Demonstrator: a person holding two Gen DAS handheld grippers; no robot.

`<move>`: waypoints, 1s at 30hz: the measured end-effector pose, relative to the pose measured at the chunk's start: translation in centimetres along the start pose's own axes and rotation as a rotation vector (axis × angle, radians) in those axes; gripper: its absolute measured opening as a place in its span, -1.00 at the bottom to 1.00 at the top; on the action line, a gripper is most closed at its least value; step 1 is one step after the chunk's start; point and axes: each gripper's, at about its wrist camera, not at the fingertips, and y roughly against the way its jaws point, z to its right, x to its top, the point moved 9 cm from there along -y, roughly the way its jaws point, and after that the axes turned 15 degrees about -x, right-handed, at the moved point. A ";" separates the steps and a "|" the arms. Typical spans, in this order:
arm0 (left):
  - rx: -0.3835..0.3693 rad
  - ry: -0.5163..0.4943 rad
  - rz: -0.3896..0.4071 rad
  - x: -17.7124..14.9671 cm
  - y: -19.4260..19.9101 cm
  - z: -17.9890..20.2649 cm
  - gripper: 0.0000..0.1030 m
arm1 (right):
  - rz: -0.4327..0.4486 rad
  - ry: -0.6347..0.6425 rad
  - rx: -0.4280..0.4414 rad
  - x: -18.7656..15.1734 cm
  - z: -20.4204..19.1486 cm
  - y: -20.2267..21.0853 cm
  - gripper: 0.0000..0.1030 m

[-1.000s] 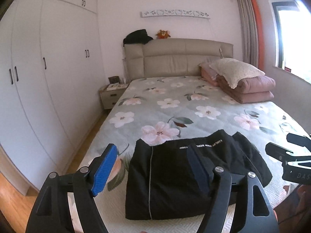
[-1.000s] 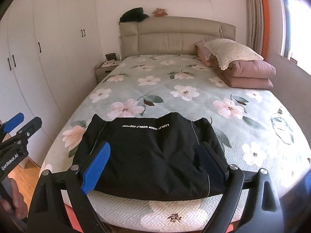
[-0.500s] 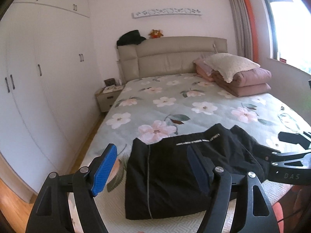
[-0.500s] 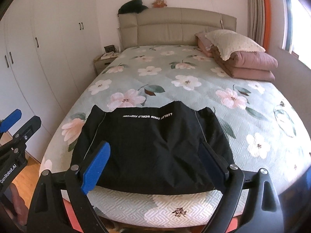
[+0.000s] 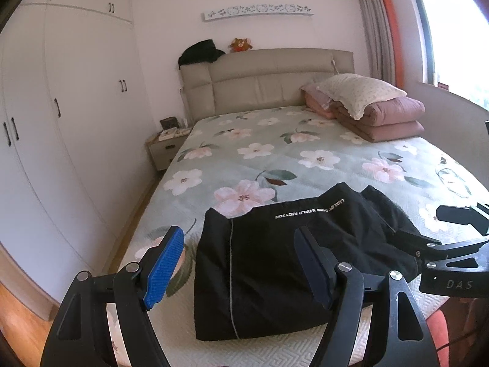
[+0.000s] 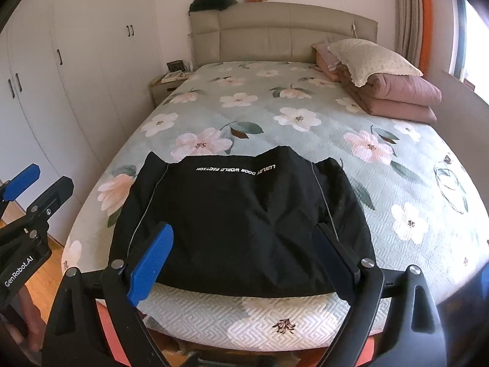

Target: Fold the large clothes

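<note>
Wardrobe [image 5: 61, 128]: white doors with dark handles along the left wall.
Nightstand [image 5: 166, 150]: between the wardrobe and the bed's head end.
Left gripper [image 5: 237, 263]: fingers released and spread wide, holding nothing, hovering over the foot of the bed; one blue pad over the bedspread, the other over the garment.
Black jacket [image 6: 241, 214]: folded into a rough rectangle, white lettering across its far edge, lying flat on the floral bed [image 6: 305, 98] near the foot edge.
Right gripper [image 6: 244, 257]: fingers released, wide apart, empty, above the jacket's near edge.
Pillow [image 6: 373, 58]: on folded pink quilts [image 6: 406, 98], far right by the headboard.
</note>
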 end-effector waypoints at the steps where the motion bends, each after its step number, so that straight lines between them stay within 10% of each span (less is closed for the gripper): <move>1: -0.001 0.001 0.001 -0.1 0.0 0.0 0.47 | -0.001 0.004 -0.001 -0.1 -0.1 0.0 0.82; 30: 0.053 0.022 -0.034 -1.1 -2.2 -0.7 0.48 | -0.044 -0.008 -0.005 -0.4 0.6 -1.9 0.82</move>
